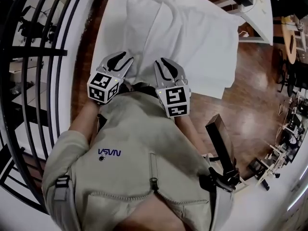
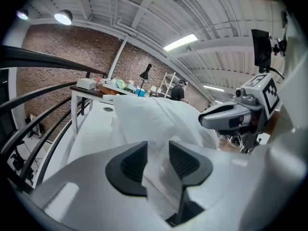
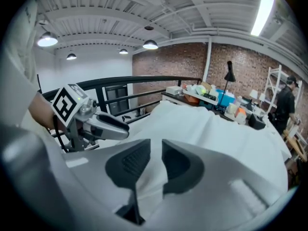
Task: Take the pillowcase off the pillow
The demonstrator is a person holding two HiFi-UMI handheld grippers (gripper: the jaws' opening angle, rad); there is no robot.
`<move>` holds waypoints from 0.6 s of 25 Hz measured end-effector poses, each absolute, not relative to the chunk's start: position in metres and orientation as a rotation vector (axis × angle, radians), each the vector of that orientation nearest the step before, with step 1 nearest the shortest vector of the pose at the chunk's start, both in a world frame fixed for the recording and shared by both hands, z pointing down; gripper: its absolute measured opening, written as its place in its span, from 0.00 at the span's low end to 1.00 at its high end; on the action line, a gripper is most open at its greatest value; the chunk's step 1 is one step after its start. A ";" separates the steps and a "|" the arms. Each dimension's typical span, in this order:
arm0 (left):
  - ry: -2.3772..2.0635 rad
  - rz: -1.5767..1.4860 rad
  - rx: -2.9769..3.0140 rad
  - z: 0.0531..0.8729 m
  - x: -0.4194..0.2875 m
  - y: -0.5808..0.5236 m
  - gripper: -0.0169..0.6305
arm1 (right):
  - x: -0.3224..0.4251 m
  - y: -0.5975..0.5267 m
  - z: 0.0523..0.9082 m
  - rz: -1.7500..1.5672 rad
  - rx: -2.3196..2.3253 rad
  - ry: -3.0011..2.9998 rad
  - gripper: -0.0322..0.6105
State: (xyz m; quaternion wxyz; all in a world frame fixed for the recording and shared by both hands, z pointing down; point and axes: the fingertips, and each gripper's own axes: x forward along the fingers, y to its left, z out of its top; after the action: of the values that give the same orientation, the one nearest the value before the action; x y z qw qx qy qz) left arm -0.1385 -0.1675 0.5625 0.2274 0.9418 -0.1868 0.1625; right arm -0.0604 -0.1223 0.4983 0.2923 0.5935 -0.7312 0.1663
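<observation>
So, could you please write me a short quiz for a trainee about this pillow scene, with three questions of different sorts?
1. True or false: the soft white pillow lies on the wooden floor.
2. What stands between the jaws of the right gripper?
3. Where are the left gripper and the right one? A: at the pillow's near edge. B: at its far edge. C: down at the floor.

Key:
1. False. It lies on the white table.
2. The white fabric pillowcase.
3. A.
</observation>
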 end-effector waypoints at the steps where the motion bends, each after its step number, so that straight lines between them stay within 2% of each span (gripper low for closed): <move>1: -0.539 0.445 2.581 0.562 -0.141 -0.164 0.26 | -0.063 -0.115 0.501 0.451 1.567 -1.959 0.15; 12: -0.810 0.548 2.538 0.557 -0.157 -0.121 0.26 | -0.085 -0.074 0.514 0.400 1.377 -2.180 0.15; 15: -0.834 0.559 2.533 0.562 -0.152 -0.119 0.27 | -0.087 -0.069 0.524 0.366 1.313 -2.177 0.20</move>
State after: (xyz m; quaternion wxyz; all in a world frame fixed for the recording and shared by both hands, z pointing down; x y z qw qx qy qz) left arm -0.1519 -0.1189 0.5620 0.2069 0.9095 -0.2995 0.2007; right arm -0.0867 -0.0687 0.5237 0.2826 0.4905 -0.8130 0.1366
